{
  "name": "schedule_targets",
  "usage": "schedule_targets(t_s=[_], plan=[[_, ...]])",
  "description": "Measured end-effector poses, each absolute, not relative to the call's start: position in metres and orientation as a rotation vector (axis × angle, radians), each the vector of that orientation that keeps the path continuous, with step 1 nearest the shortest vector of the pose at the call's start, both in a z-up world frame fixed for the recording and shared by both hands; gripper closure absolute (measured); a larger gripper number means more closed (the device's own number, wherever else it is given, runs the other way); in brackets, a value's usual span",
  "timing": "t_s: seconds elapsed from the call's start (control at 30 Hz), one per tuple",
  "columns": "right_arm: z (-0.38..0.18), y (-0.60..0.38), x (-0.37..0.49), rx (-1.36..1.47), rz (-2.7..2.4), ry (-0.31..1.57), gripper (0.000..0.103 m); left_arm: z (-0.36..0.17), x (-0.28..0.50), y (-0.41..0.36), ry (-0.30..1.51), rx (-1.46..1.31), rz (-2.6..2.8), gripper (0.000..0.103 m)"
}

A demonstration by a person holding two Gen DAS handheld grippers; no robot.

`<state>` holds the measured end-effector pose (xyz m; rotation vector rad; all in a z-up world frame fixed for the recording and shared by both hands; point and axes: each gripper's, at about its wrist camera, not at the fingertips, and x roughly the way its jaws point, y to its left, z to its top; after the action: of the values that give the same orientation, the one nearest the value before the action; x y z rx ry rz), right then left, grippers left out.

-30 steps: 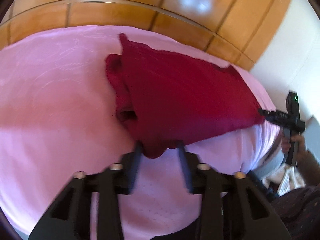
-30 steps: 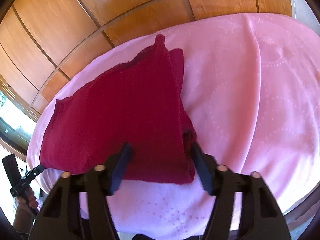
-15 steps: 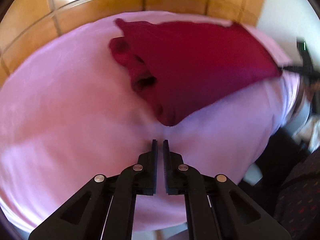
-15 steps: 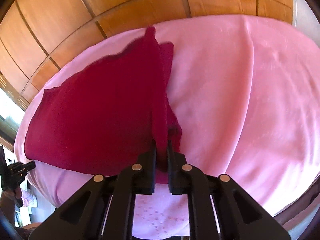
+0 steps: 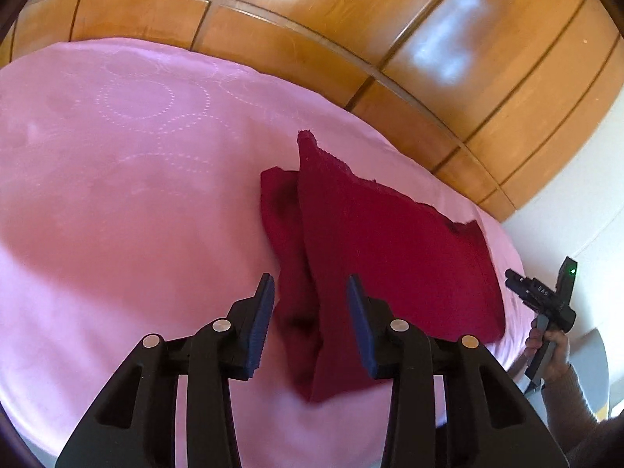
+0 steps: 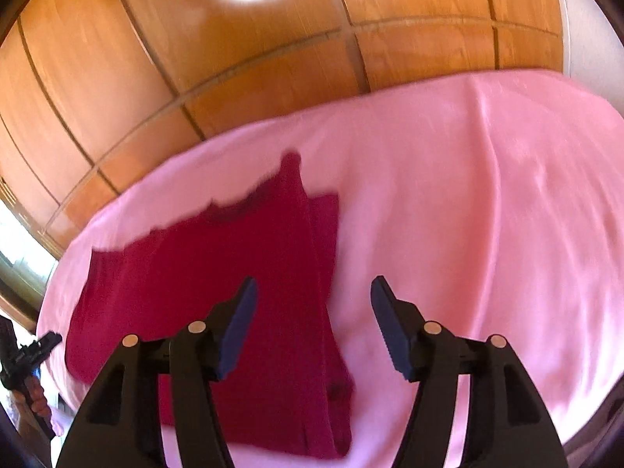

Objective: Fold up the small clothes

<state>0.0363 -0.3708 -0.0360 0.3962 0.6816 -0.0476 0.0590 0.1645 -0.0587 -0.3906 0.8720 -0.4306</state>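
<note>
Both tongs were clenched half a second ago, now both released. Left view: left tongs (image 5: 310, 319) spread wide over the near end of the red garment (image 5: 390, 257), holding nothing; garment lies on the pink bedspread (image 5: 117, 195), one side flap doubled over. Right view: right tongs (image 6: 314, 325) released too, hovering above the garment's right edge (image 6: 218, 304). Next fold probably needs matching corner grips, seams aligned, no dragging.

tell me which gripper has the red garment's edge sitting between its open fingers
The left gripper: the red garment lies in line between its open jaws. The right gripper is also open, but mostly frames the pink bedcover.
</note>
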Motion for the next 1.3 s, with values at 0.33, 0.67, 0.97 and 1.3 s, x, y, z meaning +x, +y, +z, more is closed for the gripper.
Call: schedule_targets(t_s=[0.33,0.67,0.97,1.3], plan=[[-0.043,-0.359,0.132,0.317,-0.059,0.756,0.095,-0.068,0.099,0.113,0.937,-0.254,-0.373,0.085],[-0.051,-0.368,0.149,0.313,-0.148,0.712,0.099,-0.08,0.12,0.107,0.928,-0.197,-0.249,0.095],[-0.045,-0.365,0.134,0.273,-0.174,0.69,0.06,-0.071,0.109,0.103,0.909,-0.168,-0.178,0.086],[-0.028,-0.277,0.13,0.171,0.147,0.716,0.06,-0.038,0.07,0.082,0.77,-0.025,-0.06,0.074]])
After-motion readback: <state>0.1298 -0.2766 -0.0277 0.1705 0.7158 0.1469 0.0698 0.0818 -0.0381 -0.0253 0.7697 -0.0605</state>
